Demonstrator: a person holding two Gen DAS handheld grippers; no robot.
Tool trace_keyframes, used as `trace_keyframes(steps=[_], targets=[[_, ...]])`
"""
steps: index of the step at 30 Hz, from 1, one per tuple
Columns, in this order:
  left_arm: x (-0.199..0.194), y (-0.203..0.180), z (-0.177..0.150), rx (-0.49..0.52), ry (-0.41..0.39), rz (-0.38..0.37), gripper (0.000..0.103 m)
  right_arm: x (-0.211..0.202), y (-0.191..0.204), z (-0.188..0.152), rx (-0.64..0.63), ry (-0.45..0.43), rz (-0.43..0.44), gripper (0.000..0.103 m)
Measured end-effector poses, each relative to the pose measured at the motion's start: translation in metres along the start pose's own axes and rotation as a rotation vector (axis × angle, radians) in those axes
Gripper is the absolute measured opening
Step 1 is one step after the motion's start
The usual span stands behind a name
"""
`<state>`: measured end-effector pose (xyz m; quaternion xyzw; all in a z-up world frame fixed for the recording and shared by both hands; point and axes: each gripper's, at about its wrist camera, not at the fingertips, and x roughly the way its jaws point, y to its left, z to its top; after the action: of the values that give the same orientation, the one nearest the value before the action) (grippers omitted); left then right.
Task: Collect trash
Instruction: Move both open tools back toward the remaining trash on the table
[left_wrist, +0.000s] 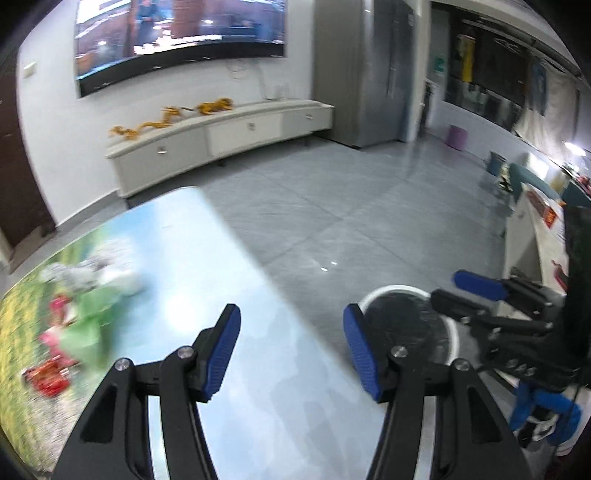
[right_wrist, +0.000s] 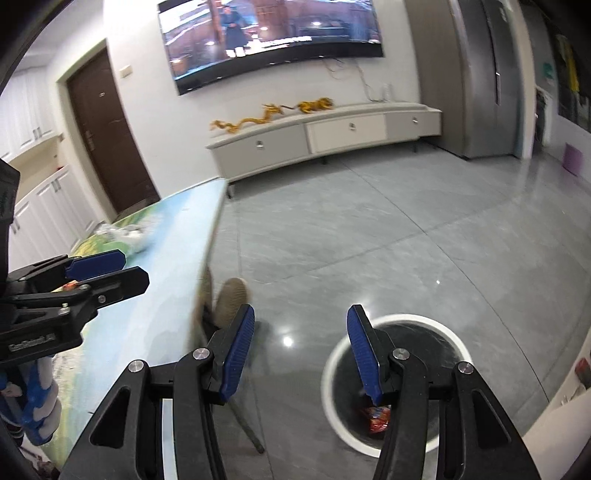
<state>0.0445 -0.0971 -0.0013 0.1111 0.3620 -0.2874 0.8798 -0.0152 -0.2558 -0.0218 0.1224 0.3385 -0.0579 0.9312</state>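
- At the left edge of the left wrist view, the trash waits on the glossy landscape-printed tabletop (left_wrist: 221, 266): a crumpled white and green wrapper pile (left_wrist: 92, 284) with a flat red snack packet (left_wrist: 48, 376) below it, all blurred, so I can't count the pieces.
- Low in the middle of that view, the left gripper (left_wrist: 291, 350) hangs over the table's right edge, its blue-padded fingers (left_wrist: 221, 354) spread wide with nothing between them.
- To the right, near the bottom of the frame, the round white-rimmed waste bin with a black liner (left_wrist: 452, 325) stands on the grey tiled floor (left_wrist: 351, 221), just beside the table.
- In the right wrist view, the right gripper (right_wrist: 301, 352) hovers above that bin (right_wrist: 328, 384), parted and empty; a red crinkled wrapper (right_wrist: 376, 417) already lies at the bottom.
- My reading: one piece is binned and the work is between a drop and the next pickup.
- The next move, I'd say, asks an empty claw to swing left across the tabletop to the wrappers, come down over one, close on it, then carry it right to the bin. Thin, crinkly film may slip or drag its neighbours along.
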Motion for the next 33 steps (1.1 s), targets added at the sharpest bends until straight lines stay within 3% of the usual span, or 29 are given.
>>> trace_keyframes(steps=[10, 14, 27, 33], targets=[[-0.045, 0.116, -0.047, -0.158, -0.029, 0.192, 0.056, 0.005, 0.073, 0.002, -0.091, 0.004, 0.096, 0.051], [-0.065, 0.166, -0.069, -0.234, -0.038, 0.248, 0.065, 0.010, 0.102, 0.001, -0.123, 0.014, 0.135, 0.051], [-0.111, 0.281, -0.134, -0.406, -0.033, 0.373, 0.066, 0.039, 0.163, 0.003, -0.200, 0.052, 0.219, 0.051], [-0.116, 0.305, -0.146, -0.442, -0.024, 0.344, 0.066, 0.052, 0.179, 0.004, -0.212, 0.072, 0.250, 0.051]])
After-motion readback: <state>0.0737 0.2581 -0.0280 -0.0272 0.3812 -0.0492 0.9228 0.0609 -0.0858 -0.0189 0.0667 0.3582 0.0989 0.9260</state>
